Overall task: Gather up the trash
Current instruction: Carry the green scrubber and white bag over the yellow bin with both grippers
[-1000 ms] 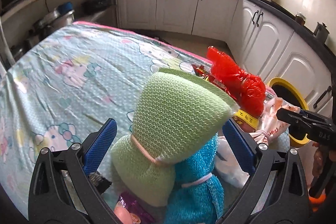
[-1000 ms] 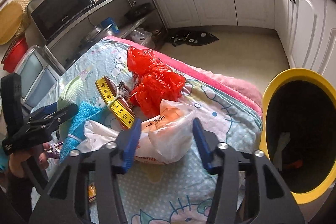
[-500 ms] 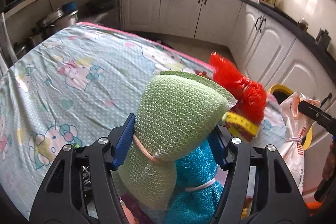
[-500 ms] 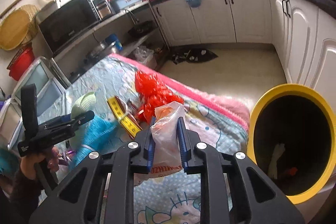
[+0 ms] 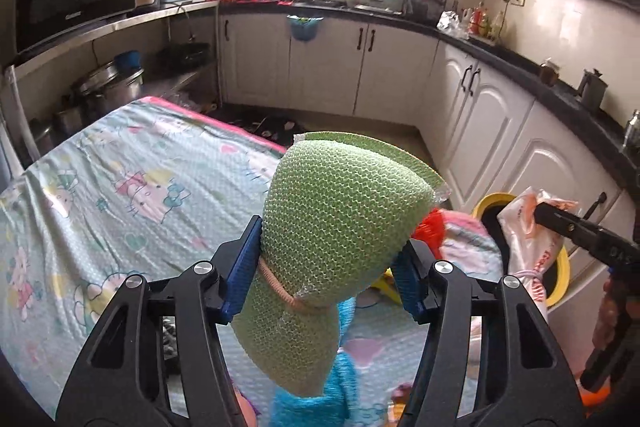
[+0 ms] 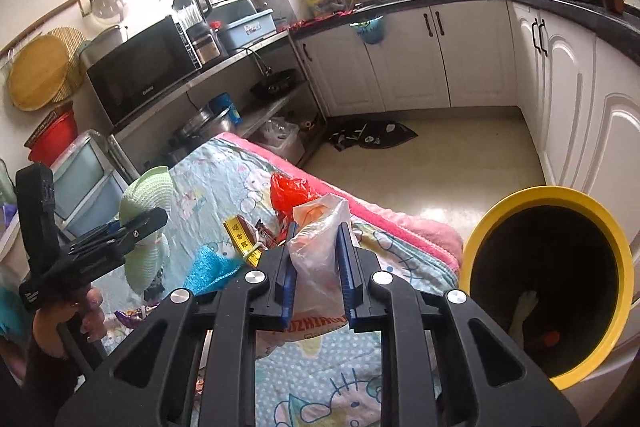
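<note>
Fingers of the left gripper (image 5: 326, 277) pinch a green mesh bundle (image 5: 336, 247) held up over the cartoon-print tablecloth (image 5: 120, 195). Beside it, the right gripper (image 6: 318, 277) clamps a crumpled plastic bag (image 6: 320, 247), raised near the yellow bin (image 6: 616, 247). Inside the bin lie a pale scrap and something orange.

Bin (image 6: 472, 259) right of table (image 6: 416, 239)
</note>
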Action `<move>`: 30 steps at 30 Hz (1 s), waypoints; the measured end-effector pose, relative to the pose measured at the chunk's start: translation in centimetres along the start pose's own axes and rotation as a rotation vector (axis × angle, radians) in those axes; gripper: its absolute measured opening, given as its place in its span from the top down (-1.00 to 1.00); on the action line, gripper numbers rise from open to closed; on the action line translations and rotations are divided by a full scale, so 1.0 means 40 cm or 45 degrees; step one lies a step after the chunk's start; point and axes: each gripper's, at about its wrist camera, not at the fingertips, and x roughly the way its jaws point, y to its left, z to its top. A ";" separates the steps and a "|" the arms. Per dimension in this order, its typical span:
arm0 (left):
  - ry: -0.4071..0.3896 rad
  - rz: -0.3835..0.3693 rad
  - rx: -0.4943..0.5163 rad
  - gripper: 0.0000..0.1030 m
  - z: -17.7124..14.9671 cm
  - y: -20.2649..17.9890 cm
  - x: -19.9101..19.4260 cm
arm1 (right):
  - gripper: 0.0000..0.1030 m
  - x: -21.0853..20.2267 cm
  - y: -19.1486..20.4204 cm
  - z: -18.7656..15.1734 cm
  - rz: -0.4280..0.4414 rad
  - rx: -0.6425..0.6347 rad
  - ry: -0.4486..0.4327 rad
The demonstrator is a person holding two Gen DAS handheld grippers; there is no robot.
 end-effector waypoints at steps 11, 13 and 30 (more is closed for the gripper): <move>-0.042 -0.108 0.036 0.00 0.024 -0.124 0.011 | 0.65 -0.086 -0.063 0.011 -0.061 0.035 -0.081; -0.043 -0.123 0.042 0.00 0.027 -0.142 0.018 | 0.65 -0.105 -0.084 0.015 -0.083 0.046 -0.100; -0.057 -0.265 0.094 0.00 0.065 -0.312 0.060 | 0.65 -0.215 -0.239 0.035 -0.246 0.163 -0.208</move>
